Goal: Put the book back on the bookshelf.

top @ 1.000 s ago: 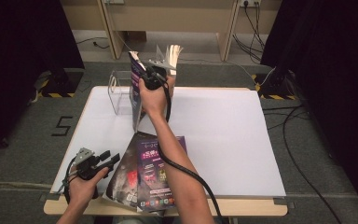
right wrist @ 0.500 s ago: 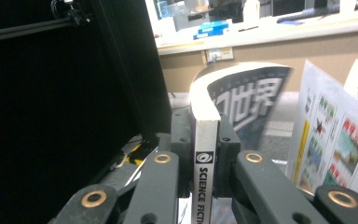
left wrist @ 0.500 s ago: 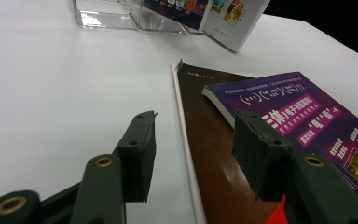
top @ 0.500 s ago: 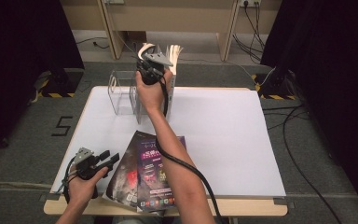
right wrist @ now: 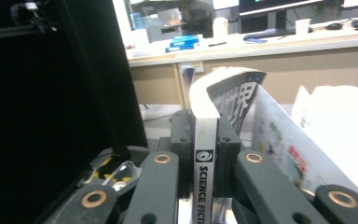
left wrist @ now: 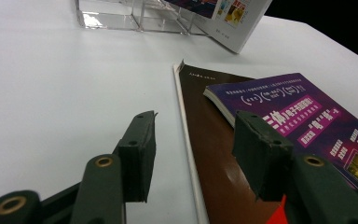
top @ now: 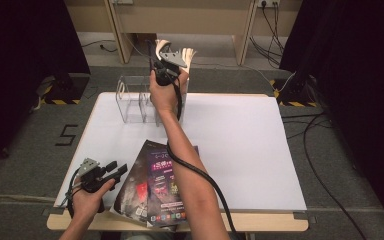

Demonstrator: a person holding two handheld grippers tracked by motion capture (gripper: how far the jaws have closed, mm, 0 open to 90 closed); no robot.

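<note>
Book held upright above the clear rack (top: 135, 100) at the table's (top: 250, 145) twelve o'clock edge.

A science-fiction book (right wrist: 204, 154) is clamped by its spine in the right gripper (top: 166, 67); the left gripper (top: 111, 171), at seven o'clock beside two flat books (top: 155, 185), is held open and empty.

**Book Position at the Stand**

The book (right wrist: 204, 140) that I held was a thin paperback with a white spine reading "SCIENCE FICT…". It stood upright, its upper pages curling over. In the high view it (top: 161, 50) sat above the clear acrylic stand (top: 132, 97) at the table's far edge.
</note>
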